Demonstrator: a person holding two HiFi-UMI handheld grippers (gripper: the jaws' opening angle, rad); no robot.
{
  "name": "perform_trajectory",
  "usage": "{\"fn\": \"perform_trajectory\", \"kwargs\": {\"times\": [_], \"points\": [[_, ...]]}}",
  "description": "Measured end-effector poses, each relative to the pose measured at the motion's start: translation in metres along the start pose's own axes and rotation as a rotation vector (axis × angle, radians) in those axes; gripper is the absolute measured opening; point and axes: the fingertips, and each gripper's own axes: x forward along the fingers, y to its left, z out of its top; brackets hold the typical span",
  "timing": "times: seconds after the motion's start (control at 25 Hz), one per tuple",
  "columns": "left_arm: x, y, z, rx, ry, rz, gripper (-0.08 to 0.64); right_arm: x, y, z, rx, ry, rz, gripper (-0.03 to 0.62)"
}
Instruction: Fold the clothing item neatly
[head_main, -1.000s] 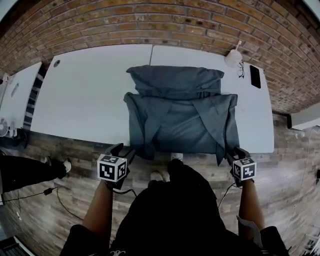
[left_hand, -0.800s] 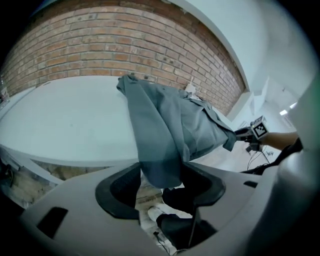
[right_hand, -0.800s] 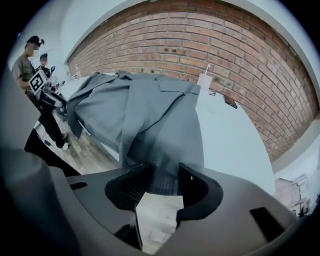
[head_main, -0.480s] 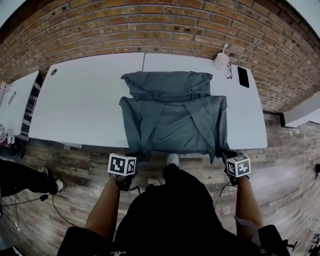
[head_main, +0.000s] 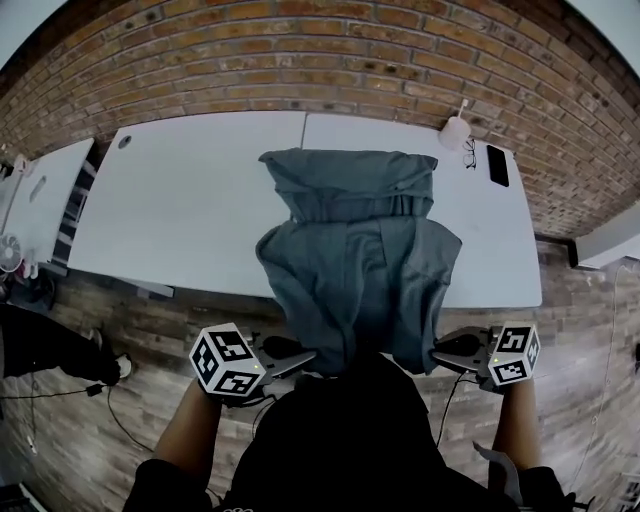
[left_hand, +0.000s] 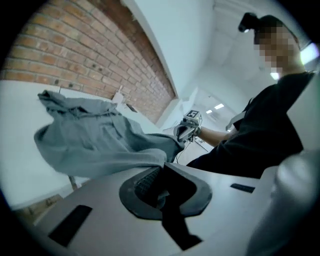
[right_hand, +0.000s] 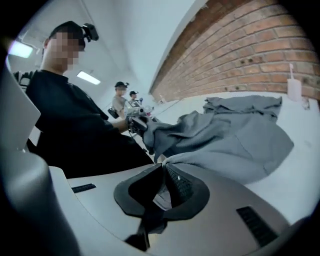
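Brick wall (head_main: 330, 50) spans the top of the head view, with the white table (head_main: 180, 200) below it. The grey garment (head_main: 350, 230) lies mid-frame, its near hem held up beyond the table's front edge. The left gripper (head_main: 303, 357) has its jaws clamped on the garment's lower-left corner. The right gripper (head_main: 440, 353) has jaws that have just been closing, and they pinch the lower-right corner.

In the head view my own black shirt (head_main: 340, 440) covers the near hem of the grey garment (head_main: 350, 260). Each pinched corner vanishes between the pressed jaws of my left gripper (left_hand: 162, 167) and my right gripper (right_hand: 162, 164). The white object (head_main: 456, 130) by the wall is too small to name. The side table (head_main: 45, 190) runs off the left edge.
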Motion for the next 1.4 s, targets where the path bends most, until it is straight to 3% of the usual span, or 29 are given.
{"fn": "perform_trajectory", "kwargs": {"times": [0.16,0.32,0.44,0.56,0.68,0.8,0.96,1.12,1.2,1.24,1.32,1.4], "points": [[-0.043,0.007,0.072,0.112,-0.159,0.144,0.006,-0.020,0.018,0.067,-0.198,-0.034,0.036,0.029],[-0.090,0.048,0.157,0.161,-0.328,0.363,0.006,-0.053,-0.014,0.156,-0.329,-0.189,-0.056,0.029],[-0.119,0.099,0.211,0.174,-0.407,0.572,0.006,-0.088,-0.075,0.214,-0.301,-0.349,-0.211,0.029],[-0.142,0.165,0.245,0.158,-0.417,0.788,0.006,-0.120,-0.161,0.249,-0.187,-0.444,-0.402,0.029],[-0.154,0.237,0.249,0.075,-0.363,0.934,0.006,-0.137,-0.250,0.256,-0.035,-0.447,-0.534,0.029],[-0.152,0.299,0.239,-0.012,-0.287,0.991,0.006,-0.140,-0.326,0.250,0.080,-0.384,-0.619,0.029],[-0.139,0.370,0.217,-0.111,-0.188,1.024,0.006,-0.123,-0.404,0.242,0.121,-0.256,-0.688,0.029],[-0.125,0.415,0.188,-0.154,-0.095,1.074,0.006,-0.094,-0.457,0.229,0.157,-0.149,-0.714,0.025],[-0.124,0.427,0.181,-0.140,-0.083,1.116,0.010,-0.083,-0.473,0.223,0.151,-0.125,-0.741,0.025],[-0.129,0.431,0.182,-0.109,-0.090,1.154,0.048,-0.085,-0.480,0.223,0.127,-0.131,-0.789,0.029],[-0.148,0.434,0.192,-0.010,-0.126,1.241,0.170,-0.099,-0.492,0.229,0.049,-0.178,-0.922,0.158],[-0.169,0.431,0.202,0.080,-0.146,1.283,0.196,-0.108,-0.490,0.236,-0.036,-0.204,-0.974,0.206]]}}
